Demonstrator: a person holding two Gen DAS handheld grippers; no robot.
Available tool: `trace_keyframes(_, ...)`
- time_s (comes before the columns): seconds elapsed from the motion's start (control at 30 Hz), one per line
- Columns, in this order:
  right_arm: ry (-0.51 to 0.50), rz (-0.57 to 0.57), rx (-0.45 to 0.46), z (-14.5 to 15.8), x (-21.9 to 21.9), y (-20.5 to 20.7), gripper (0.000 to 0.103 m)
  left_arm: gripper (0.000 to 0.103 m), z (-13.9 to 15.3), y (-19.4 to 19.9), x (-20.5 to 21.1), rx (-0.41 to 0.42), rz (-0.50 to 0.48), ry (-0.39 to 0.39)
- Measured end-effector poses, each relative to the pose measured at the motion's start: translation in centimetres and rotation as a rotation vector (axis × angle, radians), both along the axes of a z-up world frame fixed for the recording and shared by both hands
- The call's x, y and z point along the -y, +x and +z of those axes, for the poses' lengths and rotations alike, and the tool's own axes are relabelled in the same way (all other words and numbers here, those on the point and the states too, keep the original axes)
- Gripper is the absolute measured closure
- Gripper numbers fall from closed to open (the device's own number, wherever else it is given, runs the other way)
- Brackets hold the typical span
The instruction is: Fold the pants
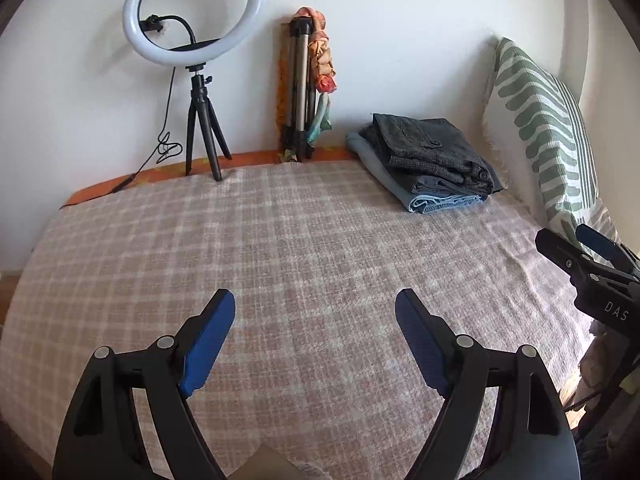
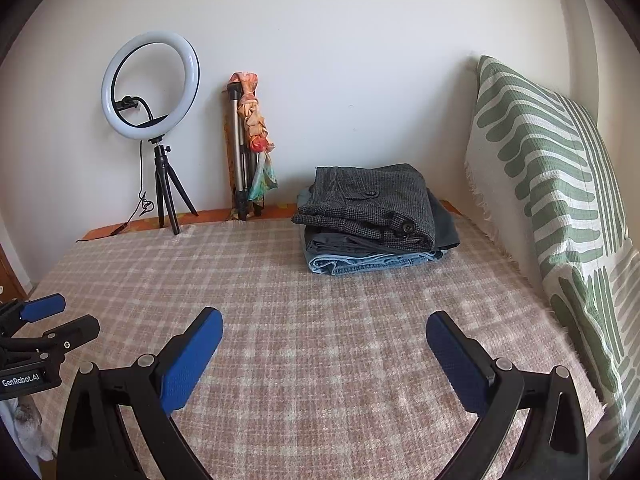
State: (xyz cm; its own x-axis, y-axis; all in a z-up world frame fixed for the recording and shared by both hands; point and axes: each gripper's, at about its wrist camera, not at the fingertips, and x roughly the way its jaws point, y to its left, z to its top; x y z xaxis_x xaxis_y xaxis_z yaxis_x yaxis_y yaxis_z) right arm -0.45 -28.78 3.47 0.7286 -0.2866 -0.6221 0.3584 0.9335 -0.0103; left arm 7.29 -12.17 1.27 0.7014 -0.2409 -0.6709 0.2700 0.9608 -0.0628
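Both grippers, left gripper (image 1: 315, 302) and right gripper (image 2: 324, 322), stand apart and empty. The folded tweed trousers (image 2: 372, 200) atop the stack are soft and moderately heavy; grip them at the thick folded edge.

White wall (image 2: 360, 60) behind plaid-covered bed (image 2: 320, 340) (ring light (image 2: 150, 84), leaf-patterned pillow (image 2: 552, 184)).

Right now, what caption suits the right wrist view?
Open right gripper over plaid bed, folded pants stack beyond.
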Motion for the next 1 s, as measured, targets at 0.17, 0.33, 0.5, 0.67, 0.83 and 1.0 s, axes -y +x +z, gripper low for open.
trace_keyframes(0.17, 0.002, 0.000, 0.000, -0.08, 0.10, -0.03, 0.000, 0.021, -0.20, 0.03, -0.02, -0.009, 0.002, -0.004)
trace_keyframes(0.33, 0.001, -0.002, -0.001, -0.14, 0.09, -0.07, 0.000, 0.021, -0.17, -0.07, 0.05, -0.007, -0.004, -0.001)
trace_keyframes(0.5, -0.003, -0.003, 0.001, -0.16, 0.07, -0.09, 0.000, 0.020, -0.11, -0.10, 0.02, -0.006, -0.004, -0.001)
trace_keyframes(0.67, -0.003, -0.002, 0.001, -0.19, -0.08, -0.07, 0.000, 0.020, -0.04, -0.14, -0.15, -0.002, -0.002, -0.004)
trace_keyframes(0.83, -0.002, 0.000, -0.001, -0.17, -0.25, 0.00, 0.000, 0.020, -0.01, -0.12, -0.27, 0.000, -0.003, -0.002)
trace_keyframes(1.0, -0.005, 0.004, -0.002, -0.17, -0.45, 0.09, 0.000, 0.020, 0.01, -0.19, -0.24, 0.000, -0.002, -0.002)
